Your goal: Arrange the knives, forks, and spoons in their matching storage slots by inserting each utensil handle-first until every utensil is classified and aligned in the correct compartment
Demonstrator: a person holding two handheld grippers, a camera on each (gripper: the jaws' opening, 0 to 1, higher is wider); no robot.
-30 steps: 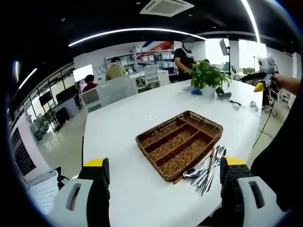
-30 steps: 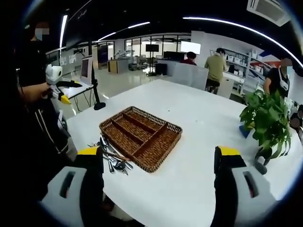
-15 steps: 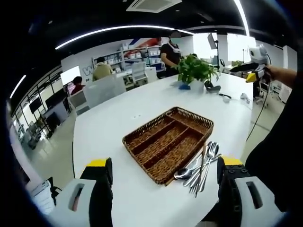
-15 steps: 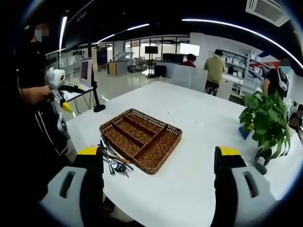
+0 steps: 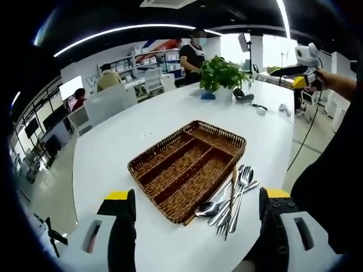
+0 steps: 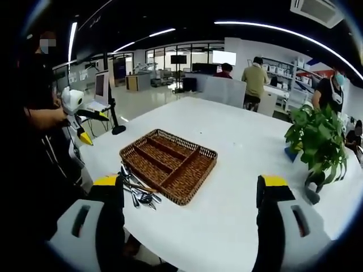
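1. Right now, in the left gripper view, my left tool (image 5: 195, 218) hangs released above the white table (image 5: 113, 153), jaws spread wide with nothing between them.
2. Ahead lies the wicker tray (image 5: 187, 165), its compartments bare; the pile of utensils (image 5: 227, 197) lies on the table touching the tray's right edge.
3. Further right, the potted plant (image 5: 220, 72) stands at the far side.
4. In the right gripper view, the utensils (image 6: 136, 190) lie left of the tray (image 6: 168, 164), and my right tool (image 6: 193, 218) is released too, holding nothing.
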